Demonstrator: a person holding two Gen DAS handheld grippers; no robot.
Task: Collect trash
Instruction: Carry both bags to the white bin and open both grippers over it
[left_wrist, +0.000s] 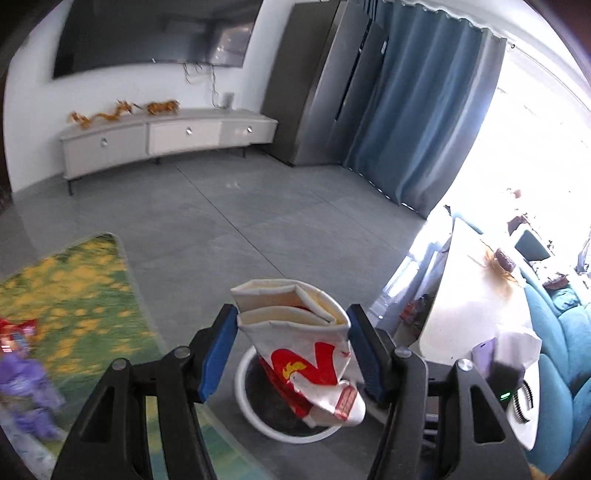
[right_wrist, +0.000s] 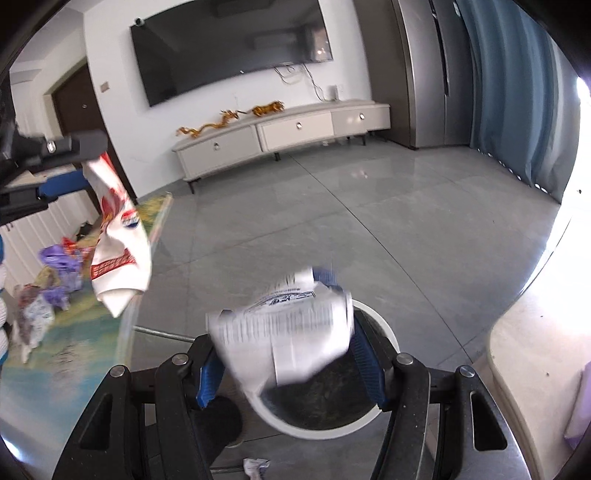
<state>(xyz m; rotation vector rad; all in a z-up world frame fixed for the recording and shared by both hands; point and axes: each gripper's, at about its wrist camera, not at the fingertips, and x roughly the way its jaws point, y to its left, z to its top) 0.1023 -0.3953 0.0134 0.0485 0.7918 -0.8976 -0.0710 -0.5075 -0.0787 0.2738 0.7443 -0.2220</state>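
My left gripper (left_wrist: 293, 330) is shut on a white paper bag with a red rooster print (left_wrist: 308, 354), held above a white round bin (left_wrist: 258, 413) on the floor. The same bag (right_wrist: 118, 243) hangs from the left gripper in the right wrist view, over the table edge. My right gripper (right_wrist: 284, 343) is over the bin (right_wrist: 384, 328), and a crumpled white printed wrapper (right_wrist: 284, 332) lies blurred between its blue pads; whether it is still gripped is unclear.
A glass table with a green and yellow picture top (left_wrist: 74, 295) holds purple and red wrappers (right_wrist: 55, 280). A small crumpled scrap (right_wrist: 255, 466) lies on the floor. A beige side table (left_wrist: 476, 295) and teal sofa (left_wrist: 561, 332) stand at right.
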